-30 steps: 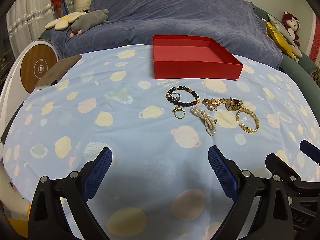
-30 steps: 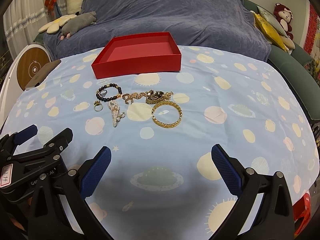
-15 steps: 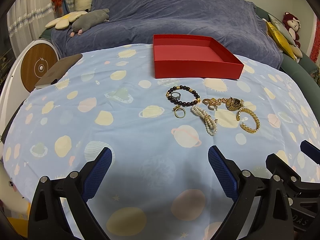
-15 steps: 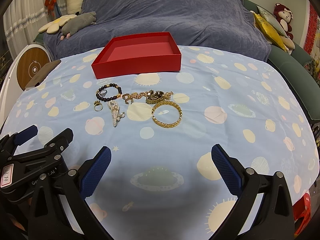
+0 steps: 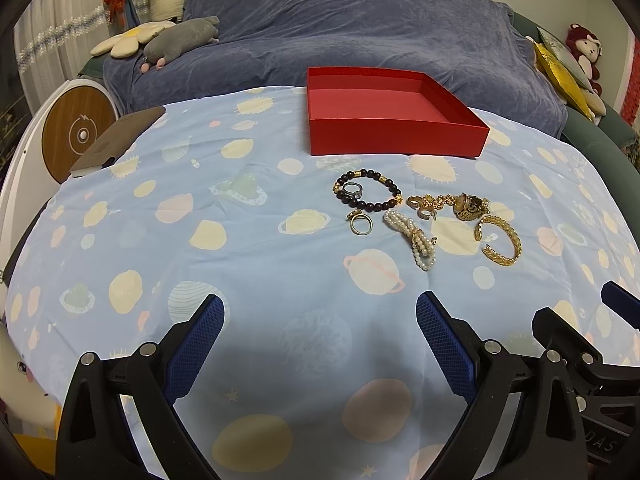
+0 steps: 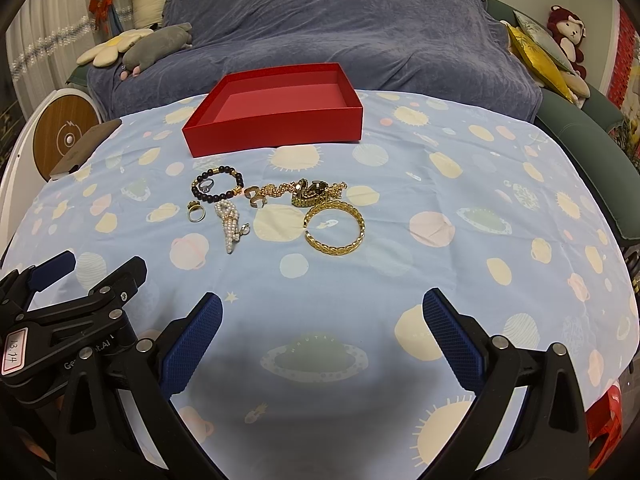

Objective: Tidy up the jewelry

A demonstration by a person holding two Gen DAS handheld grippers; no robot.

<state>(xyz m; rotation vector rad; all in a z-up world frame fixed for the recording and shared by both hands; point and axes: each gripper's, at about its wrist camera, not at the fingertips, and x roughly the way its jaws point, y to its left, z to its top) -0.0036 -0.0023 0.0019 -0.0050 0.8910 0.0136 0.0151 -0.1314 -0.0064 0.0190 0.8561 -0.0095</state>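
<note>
An open red box (image 5: 394,116) (image 6: 276,110) stands at the far side of the cloth-covered table, nothing visible inside. In front of it lies a cluster of jewelry: a dark bead bracelet (image 5: 368,196) (image 6: 218,188) with a silver ring inside it, a gold ring (image 5: 361,224) (image 6: 196,213), a pearl bracelet (image 5: 414,238) (image 6: 229,226), a gold chain with a watch (image 5: 460,205) (image 6: 308,194), and a gold bangle (image 5: 500,242) (image 6: 335,228). My left gripper (image 5: 320,324) and right gripper (image 6: 322,326) are both open, hovering at the near edge, well short of the jewelry.
A blue planet-print cloth (image 5: 200,240) covers the table. A brown tablet-like slab (image 5: 120,140) lies at the far left corner. Behind is a sofa under a purple cover (image 5: 360,28) with plush toys. Each gripper shows in the other's view at the lower corner.
</note>
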